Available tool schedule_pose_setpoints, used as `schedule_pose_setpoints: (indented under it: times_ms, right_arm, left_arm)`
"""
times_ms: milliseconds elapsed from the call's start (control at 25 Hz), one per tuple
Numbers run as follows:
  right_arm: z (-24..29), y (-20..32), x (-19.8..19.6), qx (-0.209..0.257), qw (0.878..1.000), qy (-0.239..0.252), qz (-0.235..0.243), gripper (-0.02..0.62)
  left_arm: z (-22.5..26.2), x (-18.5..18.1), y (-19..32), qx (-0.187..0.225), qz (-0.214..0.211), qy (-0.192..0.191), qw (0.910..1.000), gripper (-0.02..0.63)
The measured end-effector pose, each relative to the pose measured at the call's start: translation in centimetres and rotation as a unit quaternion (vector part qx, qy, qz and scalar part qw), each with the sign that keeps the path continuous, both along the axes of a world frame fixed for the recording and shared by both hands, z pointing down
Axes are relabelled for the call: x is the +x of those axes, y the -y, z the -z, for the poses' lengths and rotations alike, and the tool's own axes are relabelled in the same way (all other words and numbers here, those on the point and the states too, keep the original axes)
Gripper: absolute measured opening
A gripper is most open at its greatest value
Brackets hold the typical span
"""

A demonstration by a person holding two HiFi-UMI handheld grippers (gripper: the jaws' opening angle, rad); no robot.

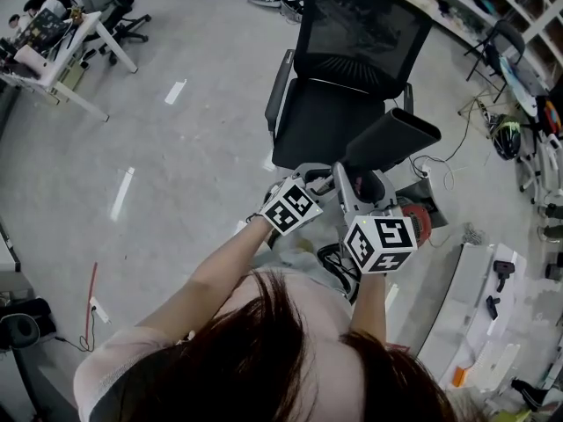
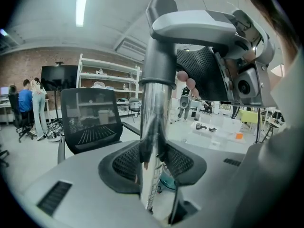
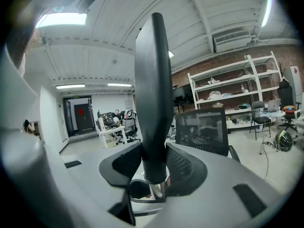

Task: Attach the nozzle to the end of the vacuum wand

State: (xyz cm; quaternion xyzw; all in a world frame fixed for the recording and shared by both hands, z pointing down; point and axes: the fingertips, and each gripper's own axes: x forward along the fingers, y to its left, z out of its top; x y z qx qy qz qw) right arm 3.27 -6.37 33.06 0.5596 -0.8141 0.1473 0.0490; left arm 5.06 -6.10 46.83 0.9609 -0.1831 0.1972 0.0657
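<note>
Nozzle point(image 3: 153, 94), black and likely stiff and light, rose toward twelve o'clock, clamped near its base in my right claw point(image 3: 154, 167); my left claw point(image 2: 153, 163) gripped the slippery-looking chrome wand point(image 2: 154, 122).

Head camera looked steeply down past the person's hair point(image 1: 281, 359). Cameras on the left gripper point(image 2: 152, 170) and right gripper point(image 3: 153, 167) sat close behind their jaws, facing across the room. All three shared the office chair point(image 1: 330, 121).

Black mesh office chair point(image 1: 327, 120) on grey floor point(image 1: 176, 170); white shelving point(image 3: 230, 82) behind.
</note>
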Motion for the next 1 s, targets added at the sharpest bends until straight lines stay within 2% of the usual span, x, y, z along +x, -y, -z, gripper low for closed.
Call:
schedule_pose_setpoints:
  times_ms: [160, 360, 520, 760, 880, 1000]
  right_arm:
    - [-0.6, -1.0, 0.9, 0.006, 0.998, -0.039, 0.039, 0.17]
    - [-1.1, -2.5, 1.9, -0.006, 0.996, -0.016, 0.083, 0.17]
    - [-1.1, -3.8, 2.7, -0.003, 0.996, -0.012, 0.093, 0.17]
    - [-0.2, -6.2, 3.2, 0.015, 0.999, 0.002, 0.048, 0.169]
    - [0.8, -7.5, 3.4, 0.037, 0.999, -0.001, 0.01, 0.131]
    - [1.3, -8.9, 2.7, 0.04, 0.999, 0.007, -0.03, 0.115]
  left_arm:
    - [0.1, 0.8, -0.4, 0.006, 0.013, 0.002, 0.9999, 0.158]
    - [0.0, 1.0, -0.5, 0.014, 0.049, 0.006, 0.9987, 0.158]
    - [-0.1, 0.6, -1.0, 0.018, 0.069, 0.009, 0.9974, 0.158]
    - [0.5, -1.7, -2.7, 0.023, 0.082, 0.003, 0.9964, 0.158]
    - [1.1, -3.0, -3.7, 0.026, 0.083, -0.007, 0.9962, 0.158]
    - [1.6, -4.6, -4.7, 0.028, 0.079, -0.014, 0.9963, 0.158]
